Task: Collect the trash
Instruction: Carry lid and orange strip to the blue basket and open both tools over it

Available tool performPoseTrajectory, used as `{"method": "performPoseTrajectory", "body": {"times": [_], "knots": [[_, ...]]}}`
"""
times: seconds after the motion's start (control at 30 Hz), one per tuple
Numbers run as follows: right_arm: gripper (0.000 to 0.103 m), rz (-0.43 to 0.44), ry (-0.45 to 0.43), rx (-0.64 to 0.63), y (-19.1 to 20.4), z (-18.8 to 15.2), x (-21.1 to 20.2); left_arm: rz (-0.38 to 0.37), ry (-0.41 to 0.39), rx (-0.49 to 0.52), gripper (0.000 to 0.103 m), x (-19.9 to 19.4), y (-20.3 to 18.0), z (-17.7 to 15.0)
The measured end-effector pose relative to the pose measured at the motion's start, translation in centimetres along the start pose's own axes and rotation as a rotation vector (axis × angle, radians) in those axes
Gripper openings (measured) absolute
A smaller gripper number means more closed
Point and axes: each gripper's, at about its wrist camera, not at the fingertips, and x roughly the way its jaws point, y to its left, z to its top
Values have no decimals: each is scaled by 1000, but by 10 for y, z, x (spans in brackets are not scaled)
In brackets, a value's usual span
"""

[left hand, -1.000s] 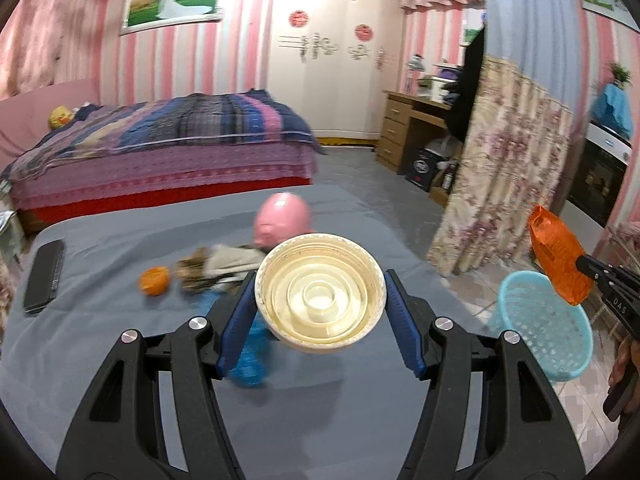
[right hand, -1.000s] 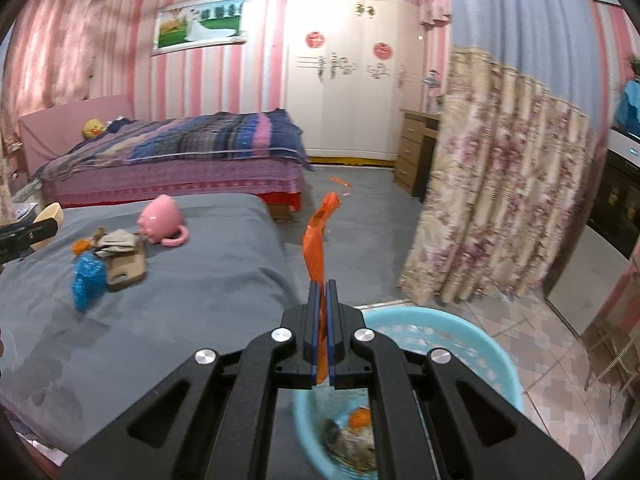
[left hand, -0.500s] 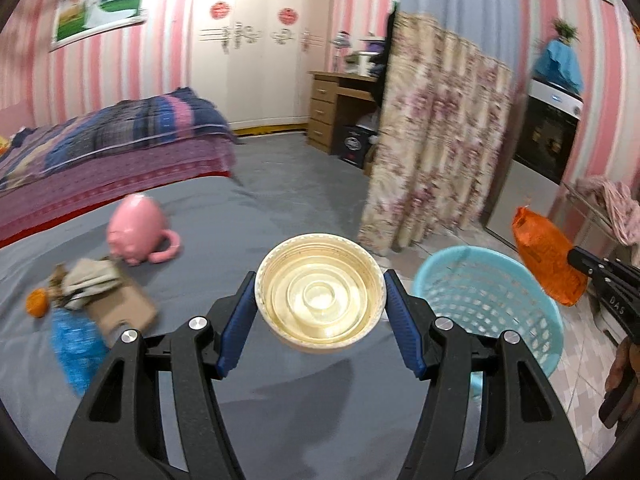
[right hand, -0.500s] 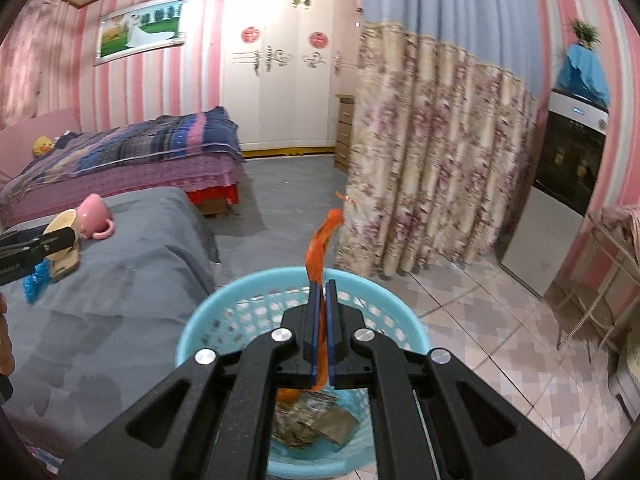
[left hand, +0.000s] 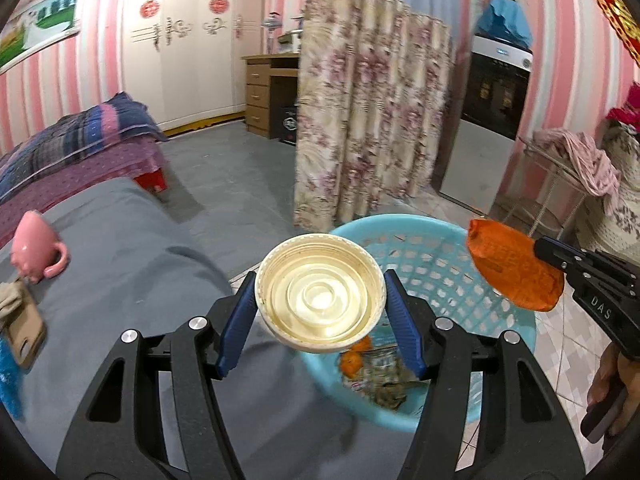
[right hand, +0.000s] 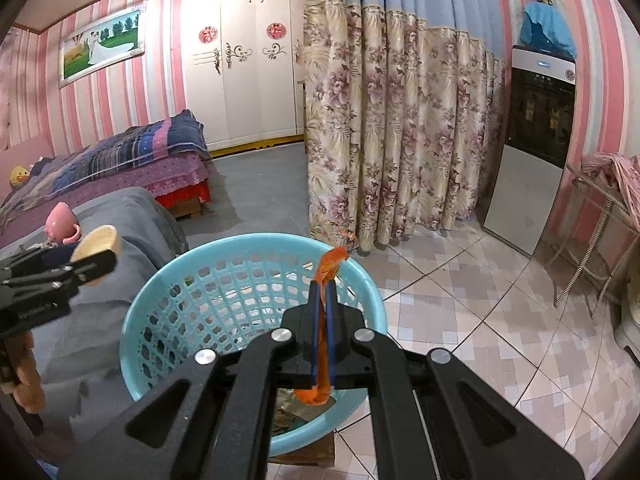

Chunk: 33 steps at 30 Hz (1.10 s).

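Note:
My left gripper is shut on a cream plastic lid and holds it above the near rim of a light blue basket. My right gripper is shut on a flat orange wrapper and holds it over the basket. In the left wrist view the orange wrapper hangs over the basket's right rim. In the right wrist view the lid is at the left of the basket. Crumpled wrappers and orange bits lie in the basket.
A grey-covered surface at the left holds a pink mug, a brown item and a blue wrapper. A floral curtain, a bed, a dark appliance and a wire rack surround the tiled floor.
Both grippers have swung right from the grey surface towards the basket. The lid now hangs at the basket's rim and the orange wrapper is over the basket.

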Motion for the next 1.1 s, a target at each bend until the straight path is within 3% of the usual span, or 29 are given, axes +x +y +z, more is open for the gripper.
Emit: {"method": "performPoseTrajectory", "body": {"times": [0.2,0.23,0.3,0.4,0.97,1.07,1.1], "knots": [[3,3,-10,10,-2,1,2,-30,1,27,62,13,-14,6],[3,4,-10,12,-1,1,1,-42,2,21,66,15,-13,9],[3,7,-11,14,0,-1,0,-37,-12,5,82,15,-10,13],[3,13,-10,10,3,0,2,-26,-29,-12,87,12,-3,18],[4,41,-15,6,43,10,25,137,-51,-84,94,-35,66,9],[5,30,-12,-8,54,13,32,173,-60,-74,94,-46,73,6],[9,21,-8,-16,59,13,35,184,-64,-69,95,-49,74,5]]}}
